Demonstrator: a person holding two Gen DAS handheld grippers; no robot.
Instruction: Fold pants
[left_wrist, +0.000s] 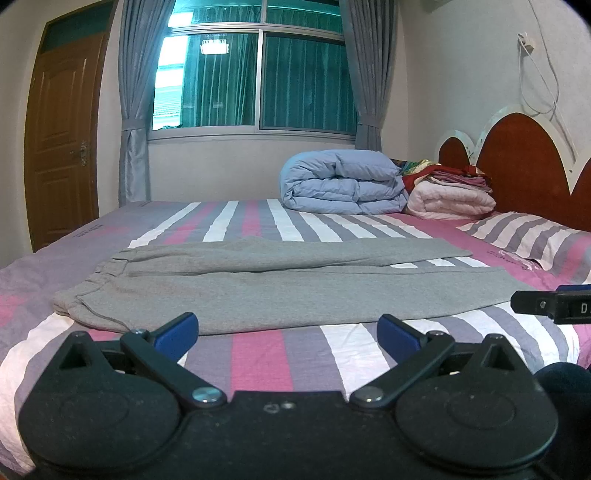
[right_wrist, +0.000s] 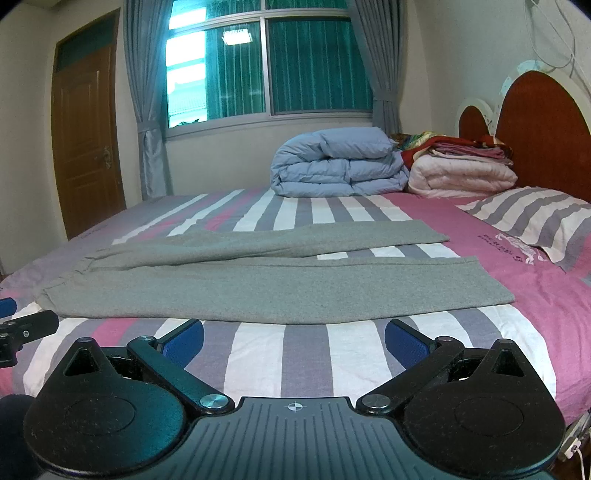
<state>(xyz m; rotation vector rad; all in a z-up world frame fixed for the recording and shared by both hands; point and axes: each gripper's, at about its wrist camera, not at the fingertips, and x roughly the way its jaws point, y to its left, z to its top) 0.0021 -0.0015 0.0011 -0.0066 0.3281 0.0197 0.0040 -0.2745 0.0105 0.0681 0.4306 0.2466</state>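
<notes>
Grey soft jersey pants (left_wrist: 258, 284) spread flat across striped pink, white and grey bed sheet (left_wrist: 258, 354), waistband toward left edge, legs parted toward headboard end, presumably smoothed ready for first fold. Left gripper (left_wrist: 288, 332) and right gripper (right_wrist: 293, 338) hovering over near edge, tilted slightly downward, jaws spread fully wide, gripping nothing, not touching cloth.

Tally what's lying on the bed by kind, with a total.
Grey pants: 1, spread flat, legs toward the headboard
Folded blue duvet: 1
Folded pink quilt: 1
Stack of folded red and pink linens on top of the quilt: 1 stack, pieces too bunched to count
Striped pillow: 1
Total: 5
</notes>
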